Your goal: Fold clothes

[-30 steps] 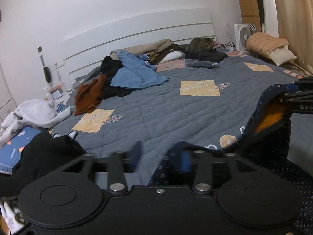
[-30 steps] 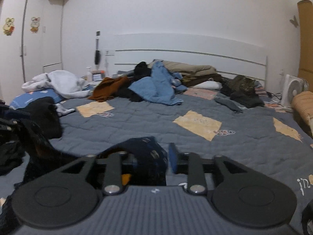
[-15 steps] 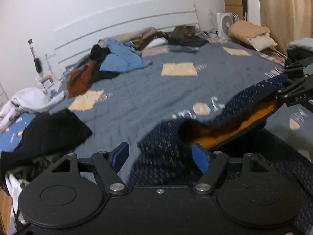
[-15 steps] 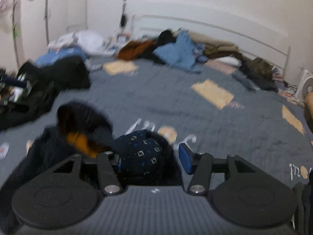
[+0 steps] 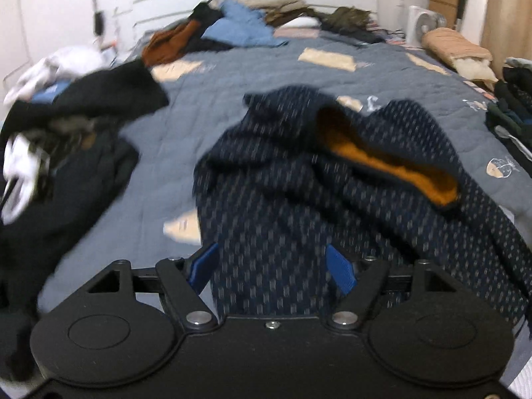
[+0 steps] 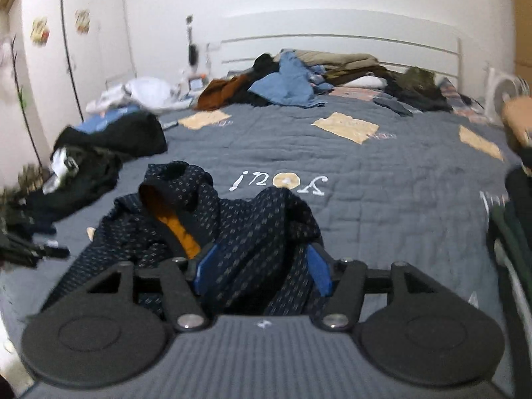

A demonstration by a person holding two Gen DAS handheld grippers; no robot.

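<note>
Navy patterned garment [image 5: 282, 179], orange lining, lying crumpled on grey bed quilt [image 5: 206, 106] ahead of both tongs. Left tongs [image 5: 271, 267]: jaws apart, having just widened, cloth lying loose between. Right tongs [image 6: 262, 271]: likewise spread and just widening, fabric slack between them.

Home bedroom: quilted bed [image 6: 382, 166], headboard [image 6: 332, 41], wardrobe [image 6: 66, 50].

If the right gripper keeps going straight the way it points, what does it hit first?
The navy patterned garment: it lies bunched right between the right gripper's open jaws, which have just been opening. Past it comes the grey quilt, though depth is hard to judge.
</note>
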